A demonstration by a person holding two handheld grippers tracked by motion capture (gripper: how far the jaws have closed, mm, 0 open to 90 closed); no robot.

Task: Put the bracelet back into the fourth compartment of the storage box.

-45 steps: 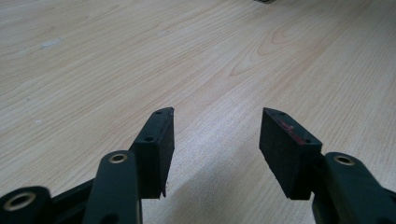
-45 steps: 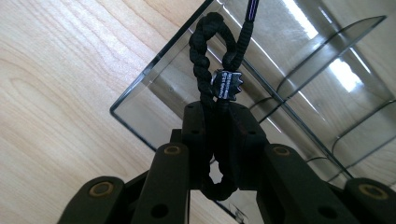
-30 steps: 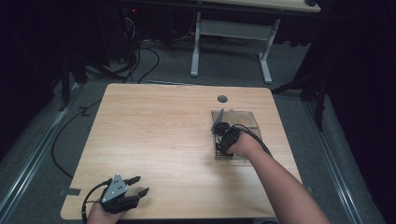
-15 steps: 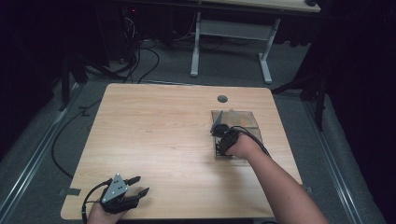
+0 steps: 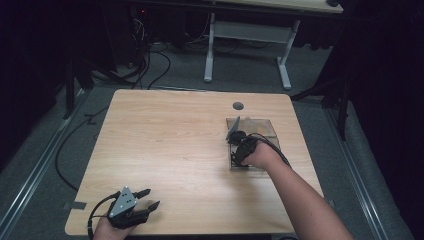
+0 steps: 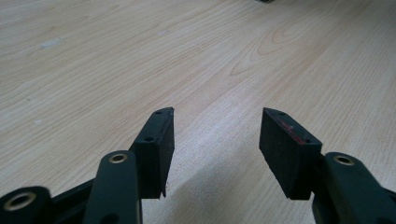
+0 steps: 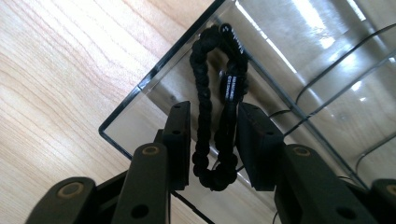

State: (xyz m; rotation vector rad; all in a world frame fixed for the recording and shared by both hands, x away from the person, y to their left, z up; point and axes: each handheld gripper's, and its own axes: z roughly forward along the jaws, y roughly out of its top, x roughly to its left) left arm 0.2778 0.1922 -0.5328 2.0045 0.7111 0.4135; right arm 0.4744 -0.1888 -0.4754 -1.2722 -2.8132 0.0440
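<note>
The black beaded bracelet (image 7: 215,107) hangs between the jaws of the right gripper (image 7: 212,140) over the corner compartment of the clear acrylic organizer box (image 7: 154,88); these jaws have just been opening, so release appears under way, placement nearly complete. The left gripper (image 6: 215,140) rests on the wooden surface (image 5: 165,145), jaws apart and empty

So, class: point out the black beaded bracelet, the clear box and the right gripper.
black beaded bracelet (image 7: 203,100), right gripper view, left strand of beads.
clear box (image 7: 125,103), right gripper view, dark rim near its corner.
right gripper (image 7: 211,137), right gripper view, midway between its fingertips.
</note>
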